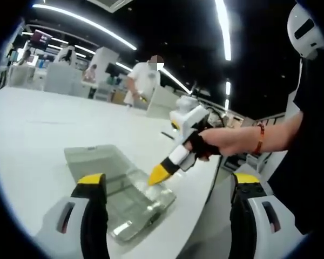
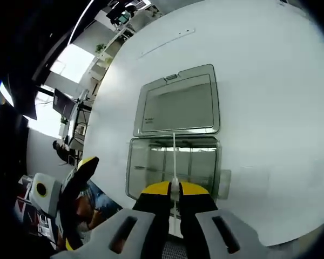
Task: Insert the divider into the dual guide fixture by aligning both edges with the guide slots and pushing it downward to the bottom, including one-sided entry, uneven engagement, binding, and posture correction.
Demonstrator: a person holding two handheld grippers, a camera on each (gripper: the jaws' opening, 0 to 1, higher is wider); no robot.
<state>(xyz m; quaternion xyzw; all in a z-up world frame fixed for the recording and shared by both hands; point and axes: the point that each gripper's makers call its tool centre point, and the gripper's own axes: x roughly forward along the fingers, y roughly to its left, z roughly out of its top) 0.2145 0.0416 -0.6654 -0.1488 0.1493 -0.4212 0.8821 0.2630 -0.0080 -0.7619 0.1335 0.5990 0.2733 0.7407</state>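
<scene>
We see the right gripper (image 2: pixel 174 195) pinching the thin clear divider (image 2: pixel 174 156) by its top edge, low centre, above the open fixture box (image 2: pixel 173 167) on the tabletop (image 2: pixel 270 108); left gripper (image 1: pixel 167 186) spread; the divider looks light, stiff, slippery, so we'd grip the edge squarely

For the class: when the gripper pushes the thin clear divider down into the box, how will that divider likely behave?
The divider looks like a thin, clear sheet seen edge-on, so it probably flexes and could bind if tilted. The right gripper pinches only its edge, so it may slip. The clear box looks light and could slide on the smooth white table.
</scene>
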